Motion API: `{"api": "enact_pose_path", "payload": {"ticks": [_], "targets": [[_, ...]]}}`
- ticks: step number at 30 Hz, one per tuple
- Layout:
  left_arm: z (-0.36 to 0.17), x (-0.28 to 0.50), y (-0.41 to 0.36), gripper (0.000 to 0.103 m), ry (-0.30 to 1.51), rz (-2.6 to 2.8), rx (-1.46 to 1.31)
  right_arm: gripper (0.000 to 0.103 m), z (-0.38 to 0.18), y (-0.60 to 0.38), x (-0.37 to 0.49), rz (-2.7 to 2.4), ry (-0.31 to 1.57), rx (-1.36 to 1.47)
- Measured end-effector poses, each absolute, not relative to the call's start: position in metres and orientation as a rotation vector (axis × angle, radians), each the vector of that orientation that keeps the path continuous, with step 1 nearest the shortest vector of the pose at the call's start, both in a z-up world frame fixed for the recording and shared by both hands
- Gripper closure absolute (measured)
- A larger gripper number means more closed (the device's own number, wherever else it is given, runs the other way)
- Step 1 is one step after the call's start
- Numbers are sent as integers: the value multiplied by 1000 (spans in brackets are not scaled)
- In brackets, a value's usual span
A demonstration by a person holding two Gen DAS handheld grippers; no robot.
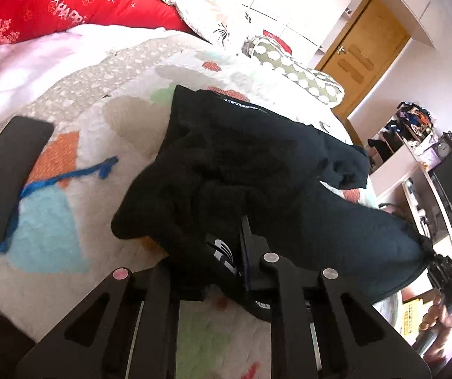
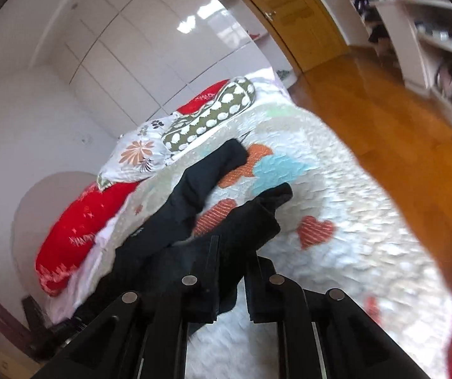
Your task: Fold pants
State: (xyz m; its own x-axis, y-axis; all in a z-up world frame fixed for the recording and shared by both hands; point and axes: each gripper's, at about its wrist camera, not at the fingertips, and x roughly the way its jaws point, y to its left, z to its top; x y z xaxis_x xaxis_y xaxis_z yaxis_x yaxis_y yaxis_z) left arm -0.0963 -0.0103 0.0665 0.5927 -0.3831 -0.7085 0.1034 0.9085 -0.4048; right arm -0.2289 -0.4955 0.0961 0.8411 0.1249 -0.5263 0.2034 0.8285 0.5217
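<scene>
Black pants (image 1: 257, 170) lie crumpled on a patterned quilt (image 1: 99, 120). My left gripper (image 1: 226, 262) is shut on the pants' waist end, with white lettering showing beside its right finger. In the right wrist view the pants (image 2: 200, 208) stretch away in two legs over the quilt (image 2: 336, 252). My right gripper (image 2: 230, 271) is shut on a fold of the black cloth, held a little above the bed. That gripper also shows at the right edge of the left wrist view (image 1: 447, 278), with a hand on its handle.
A black phone (image 1: 8, 173) and a blue cord (image 1: 61, 180) lie on the quilt at left. Red (image 1: 52, 9), floral (image 1: 213, 12) and green dotted (image 1: 295, 72) pillows line the bed's far end. A wooden floor (image 2: 384, 120), a wooden door (image 1: 362, 53) and shelves (image 1: 415, 145) are beyond the bed.
</scene>
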Motion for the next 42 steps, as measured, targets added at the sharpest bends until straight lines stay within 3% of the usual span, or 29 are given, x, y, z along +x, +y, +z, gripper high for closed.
{"api": "enact_pose_path", "payload": {"ticks": [5,7,8,10,18,27,29,32,42], "targets": [[27,-98,-3,76,1036,-257,-337,90,37,-499,-231,-196,811,559],[30,-104,4,69,1021,-260,-351,88,28,-503,-239,-194,798,621],[35,-108,7,56,1011,-236,-331,82,31,-507,-244,-202,779,644],[45,-115,14,50,978,-191,-284,66,43,-512,-250,-263,772,629],[81,-127,34,50,827,-116,-217,64,83,-483,-228,-83,691,513],[39,-99,-11,47,936,-128,-116,64,46,-400,-138,201,899,346],[27,-94,-11,35,963,-111,-101,63,33,-392,-126,204,942,306],[27,-90,0,33,985,-140,-146,57,37,-389,-122,223,921,294],[61,-38,14,33,931,-147,-142,56,77,-366,-64,274,835,222]]}}
